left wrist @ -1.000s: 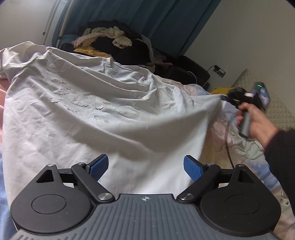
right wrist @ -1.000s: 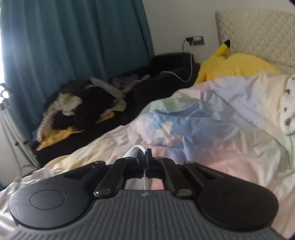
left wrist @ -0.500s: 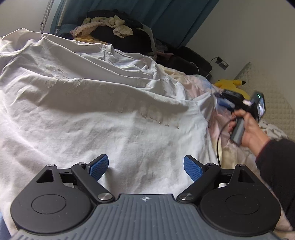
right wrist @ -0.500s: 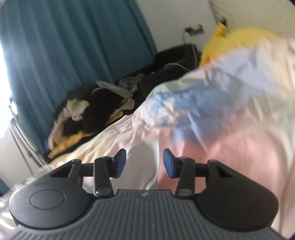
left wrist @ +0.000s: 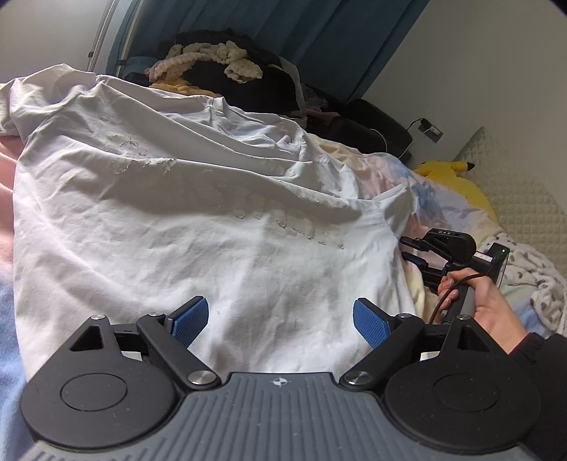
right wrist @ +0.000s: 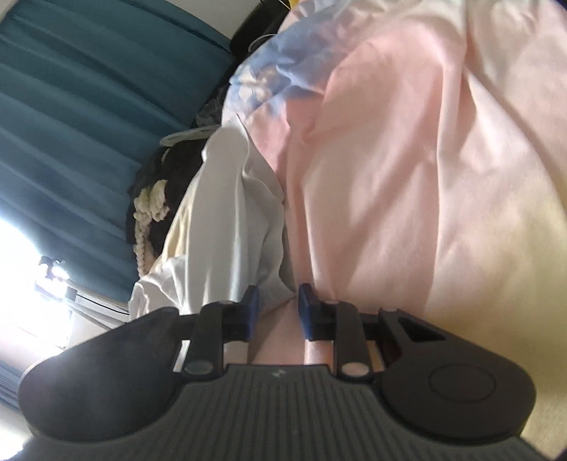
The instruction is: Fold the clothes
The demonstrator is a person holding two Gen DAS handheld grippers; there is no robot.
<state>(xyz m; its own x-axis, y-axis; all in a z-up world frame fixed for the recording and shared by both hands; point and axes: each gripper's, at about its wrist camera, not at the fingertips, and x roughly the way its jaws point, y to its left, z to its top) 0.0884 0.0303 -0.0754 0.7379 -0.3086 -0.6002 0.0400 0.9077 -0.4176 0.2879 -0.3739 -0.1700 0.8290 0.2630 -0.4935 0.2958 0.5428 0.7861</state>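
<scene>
Left wrist view: the white T-shirt lies spread over the bed, filling the middle of the frame, its collar toward the upper centre and its hem running under my left gripper. Its long axis runs from the bottom of the frame up toward the collar, so the shirt lies straight ahead of that gripper. The left gripper stands wide open over the hem, holding nothing, blue pads well apart.

At the right edge of that frame, a hand holds my right gripper just beside the shirt's right edge, below the sleeve. In the right wrist view, the right gripper is tipped on its side with jaws partly open, a bunched fold of the white cloth lying just ahead and to the left of the gap; I see nothing pinched.

The right gripper is nearer the side edge, the left nearer the hem. I judge any fold across would hinge on that right edge.

Beyond, a pile of dark clothes sits at the upper centre before a blue curtain.
</scene>
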